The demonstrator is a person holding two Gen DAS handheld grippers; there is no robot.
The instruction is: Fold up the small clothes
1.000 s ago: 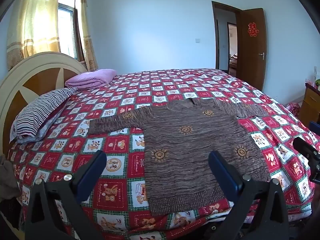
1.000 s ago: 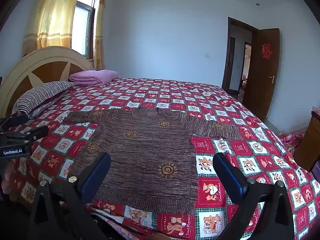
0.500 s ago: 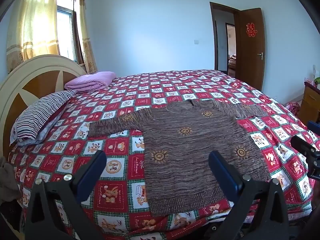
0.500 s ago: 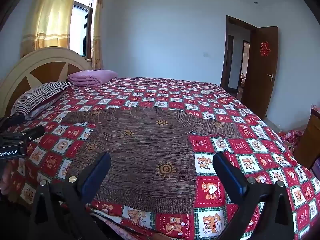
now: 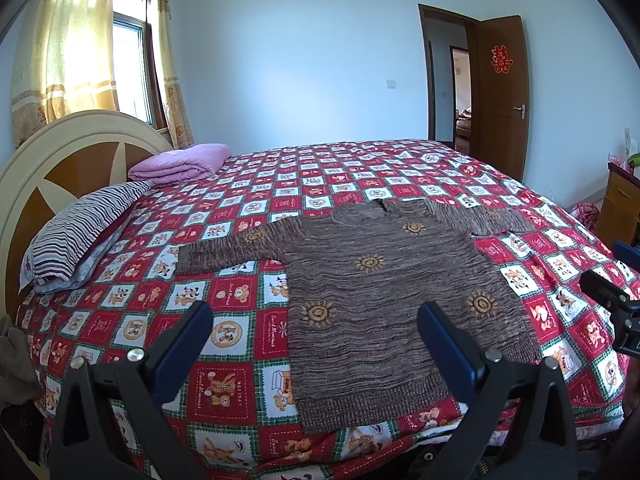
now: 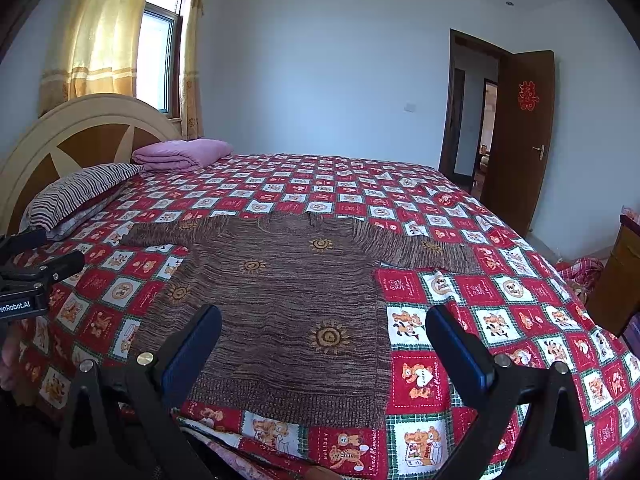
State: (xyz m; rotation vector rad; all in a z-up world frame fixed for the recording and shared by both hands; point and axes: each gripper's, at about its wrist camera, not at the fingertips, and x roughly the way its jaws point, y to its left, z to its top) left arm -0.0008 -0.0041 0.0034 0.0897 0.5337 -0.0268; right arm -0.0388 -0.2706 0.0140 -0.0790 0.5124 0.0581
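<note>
- We judge nothing is folded yet: the brown sweater (image 5: 384, 300) lies flat, sleeves spread, across the middle of the frame on the bed (image 5: 224, 332).
- Our left gripper (image 5: 316, 344) and right gripper (image 6: 324, 340) hover at the lower edge, jaws wide apart, holding and touching nothing.

Pale blue walls (image 5: 304, 60), sunlit curtained window (image 5: 128, 68), seemingly wooden door (image 5: 502, 96).
</note>
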